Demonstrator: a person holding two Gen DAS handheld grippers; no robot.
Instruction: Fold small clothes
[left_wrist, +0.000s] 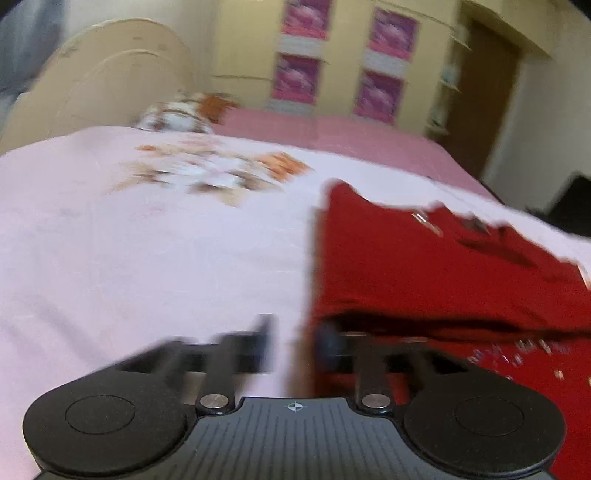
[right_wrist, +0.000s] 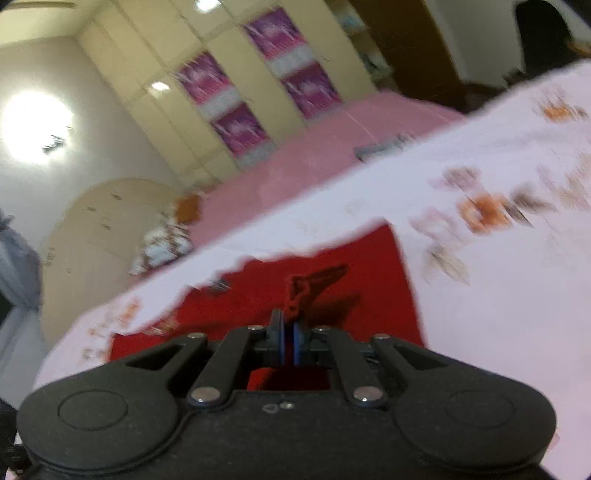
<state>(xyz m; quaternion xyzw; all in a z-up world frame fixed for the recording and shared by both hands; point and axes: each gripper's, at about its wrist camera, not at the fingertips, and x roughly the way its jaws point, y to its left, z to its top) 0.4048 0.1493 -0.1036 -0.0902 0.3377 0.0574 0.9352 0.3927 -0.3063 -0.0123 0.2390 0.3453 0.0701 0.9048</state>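
1. Red garment (left_wrist: 424, 266): lies on the pale printed sheet (left_wrist: 147, 258) of the bed, part folded, one layer over another with a dark gap along the fold nearest the left claw. Small silvery decoration on the lower layer; blurred.
2. Left claw (left_wrist: 295, 339): low over the bed at the garment's left edge. Fingers parted to a moderate width, one finger (left_wrist: 264, 332) over bare sheet, the other at the red cloth's edge. Motion blur; contact with the cloth cannot be told.
3. Right claw (right_wrist: 290, 332): fingers drawn narrow, blue pads (right_wrist: 281, 343) almost together, a pinch of the red garment (right_wrist: 306, 291) gripped between them and standing up in a raised ridge above the rest of the cloth.
4. Sheet: pale pink-white, orange and brown floral print; a pink cover (left_wrist: 332, 133) beyond it.
5. Patterned pillow (left_wrist: 177, 114): at the bed's head, by the cream headboard (left_wrist: 110, 81).
6. Wardrobe (left_wrist: 343, 62): cream doors, magenta panels, behind the bed.
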